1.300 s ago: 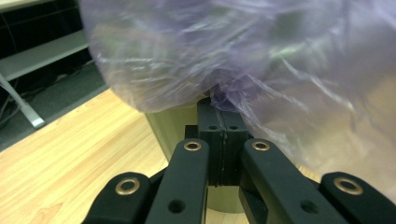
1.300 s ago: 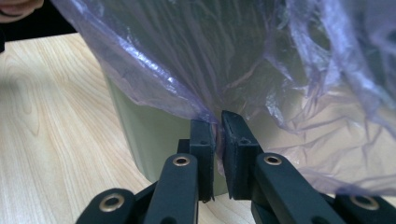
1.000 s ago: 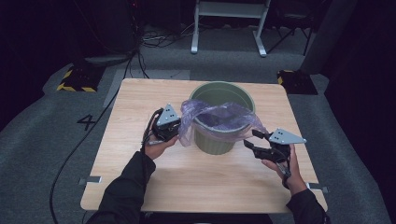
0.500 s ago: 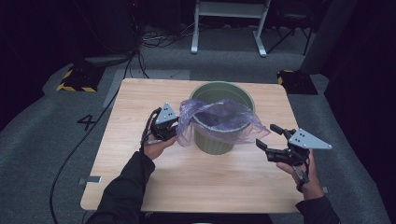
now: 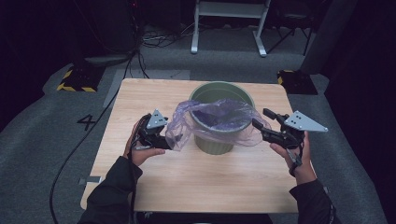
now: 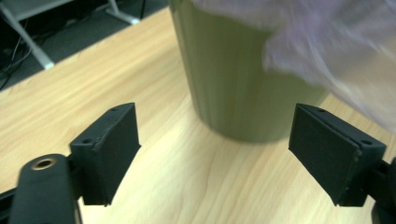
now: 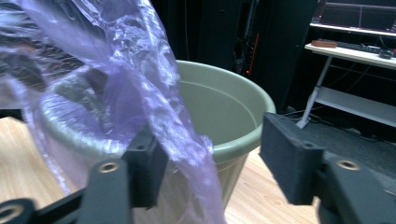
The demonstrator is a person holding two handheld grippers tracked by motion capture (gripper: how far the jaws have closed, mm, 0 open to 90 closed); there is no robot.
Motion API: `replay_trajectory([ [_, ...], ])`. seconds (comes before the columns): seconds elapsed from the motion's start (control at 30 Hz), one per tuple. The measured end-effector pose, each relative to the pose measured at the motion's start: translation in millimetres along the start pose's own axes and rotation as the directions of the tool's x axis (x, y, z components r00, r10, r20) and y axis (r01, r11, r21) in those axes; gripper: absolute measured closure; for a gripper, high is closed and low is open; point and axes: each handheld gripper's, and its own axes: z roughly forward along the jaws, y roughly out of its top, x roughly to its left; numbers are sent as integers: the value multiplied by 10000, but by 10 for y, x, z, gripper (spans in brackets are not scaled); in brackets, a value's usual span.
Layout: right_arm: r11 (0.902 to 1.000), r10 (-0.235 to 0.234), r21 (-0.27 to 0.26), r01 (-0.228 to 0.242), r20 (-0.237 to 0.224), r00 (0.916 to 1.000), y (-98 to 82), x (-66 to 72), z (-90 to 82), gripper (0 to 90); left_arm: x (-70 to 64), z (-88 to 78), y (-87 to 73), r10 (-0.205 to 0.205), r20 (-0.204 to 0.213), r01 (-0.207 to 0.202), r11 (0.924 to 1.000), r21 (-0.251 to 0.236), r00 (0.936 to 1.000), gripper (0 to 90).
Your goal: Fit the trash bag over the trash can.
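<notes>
R gripper (image 5: 265,122) up at bin (image 5: 219,140) rim, jaws closing w/ purple bag (image 5: 212,119) between; L gripper (image 5: 169,140) just let go, jaws released.

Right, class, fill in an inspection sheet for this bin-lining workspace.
Surface: wooden table, bare wood around the bin.
Job's things: green bin upright; purple plastic bag draped over its near rim, spilling down the left side.
Clutter: nothing seen.
Grippers: left gripper open beside the bin, jaws just opened, nothing between them; right gripper open, jaws just closing, bag film draped by one jaw.
Cables: black cable on the floor.
Surroundings: grey carpet, white stand.
</notes>
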Motion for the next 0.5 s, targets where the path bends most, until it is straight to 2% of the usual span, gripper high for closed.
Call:
replay_trajectory([
  [0.07, 9999, 128, 89, -128, 46, 9999, 11, -31, 28, 543, -14, -51, -58, 41, 252, -43, 10000, 62, 9997, 155],
  [0.13, 9999, 131, 98, -131, 37, 9999, 21, -41, 40, 643, -71, -110, -133, 292, 526, -296, 9995, 77, 9982, 155],
  [0.2, 9999, 84, 79, -84, 4, 10000, 34, -41, 45, 723, -127, -140, -160, 512, 620, -525, 9984, 194, 9968, 155],
  [0.3, 9999, -28, 97, 28, 33, 10000, 48, -38, 50, 777, -244, -215, -193, 862, 784, -871, 9962, 81, 9932, 155],
  [0.4, 9999, -90, 117, 89, 113, 9999, 62, -44, 53, 821, -320, -280, -195, 805, 954, -794, 9967, -150, 9922, 155],
  [0.5, 9999, -104, 139, 102, 186, 9998, 65, -56, 55, 845, -389, -327, -181, 882, 1337, -831, 9956, -431, 9871, 154],
])
